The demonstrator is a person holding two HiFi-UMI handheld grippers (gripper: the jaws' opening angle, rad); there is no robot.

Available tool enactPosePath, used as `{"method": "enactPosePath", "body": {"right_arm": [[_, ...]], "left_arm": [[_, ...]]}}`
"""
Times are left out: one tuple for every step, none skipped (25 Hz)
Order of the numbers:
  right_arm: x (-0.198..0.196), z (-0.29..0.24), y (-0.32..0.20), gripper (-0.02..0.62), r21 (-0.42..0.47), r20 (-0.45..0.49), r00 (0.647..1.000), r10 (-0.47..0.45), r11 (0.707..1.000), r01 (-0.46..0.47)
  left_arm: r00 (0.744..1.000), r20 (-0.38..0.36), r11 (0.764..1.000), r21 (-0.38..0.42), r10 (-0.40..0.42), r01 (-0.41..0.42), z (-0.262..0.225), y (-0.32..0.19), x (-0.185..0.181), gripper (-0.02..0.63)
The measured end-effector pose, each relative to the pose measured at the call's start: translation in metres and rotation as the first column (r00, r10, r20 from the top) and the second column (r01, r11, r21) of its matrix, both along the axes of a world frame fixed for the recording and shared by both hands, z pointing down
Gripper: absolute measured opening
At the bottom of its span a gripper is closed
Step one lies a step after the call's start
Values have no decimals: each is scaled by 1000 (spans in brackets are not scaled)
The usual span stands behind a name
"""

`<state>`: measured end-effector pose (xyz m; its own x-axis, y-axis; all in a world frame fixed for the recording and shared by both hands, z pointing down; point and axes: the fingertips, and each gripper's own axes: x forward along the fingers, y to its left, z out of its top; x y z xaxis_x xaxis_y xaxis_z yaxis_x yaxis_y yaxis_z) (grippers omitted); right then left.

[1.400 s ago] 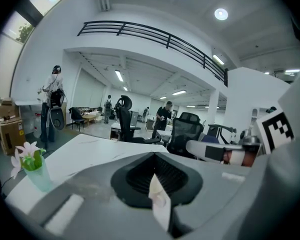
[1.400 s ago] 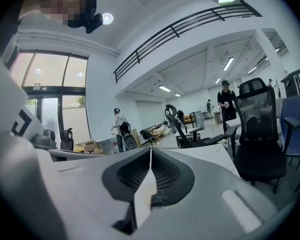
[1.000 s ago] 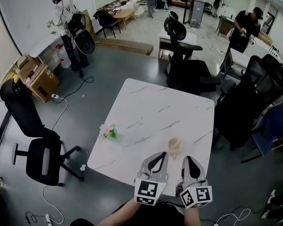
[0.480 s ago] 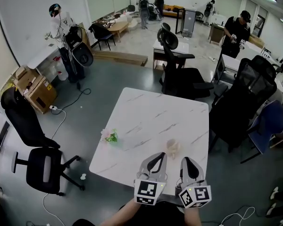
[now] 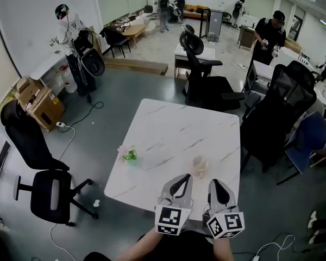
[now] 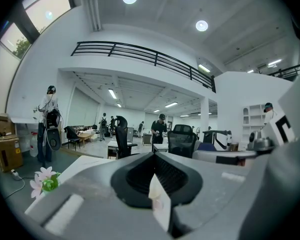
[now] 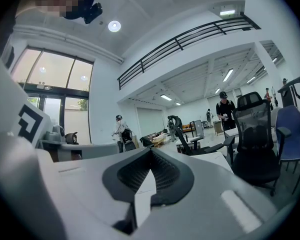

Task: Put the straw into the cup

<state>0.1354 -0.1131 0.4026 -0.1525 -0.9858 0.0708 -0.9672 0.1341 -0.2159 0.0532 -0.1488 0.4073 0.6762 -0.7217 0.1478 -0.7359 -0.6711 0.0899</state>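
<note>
The grey left gripper [image 5: 179, 181] and right gripper [image 5: 217, 184] are hovering pinched shut, empty, near the pale rounded cup [image 5: 200, 165] on the white marbled table [image 5: 168, 124]. No straw is showing clearly, so reaching in closed-jawed is risking toppling the cup.

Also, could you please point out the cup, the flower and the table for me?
cup [image 5: 200, 166]: head view, its body.
flower [image 5: 127, 153]: head view, middle of the bunch.
table [image 5: 174, 126]: head view, bare marble top.

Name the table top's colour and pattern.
The table is white with grey marble veins; best in the head view.
</note>
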Motion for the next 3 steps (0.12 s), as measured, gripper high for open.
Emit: {"method": "enactPosePath", "body": {"right_arm": [[-1, 0, 1, 0, 0, -1, 1000, 0, 1000, 0], [-3, 0, 2, 0, 1, -3, 1000, -1, 1000, 1], [-4, -1, 3, 0, 1, -4, 1000, -1, 1000, 1]], "left_arm": [[1000, 0, 1000, 1, 0, 0, 0, 1, -1, 2], [1000, -1, 1000, 2, 1, -1, 0, 2, -3, 2], [1000, -1, 1000, 2, 1, -1, 0, 3, -4, 2]]}}
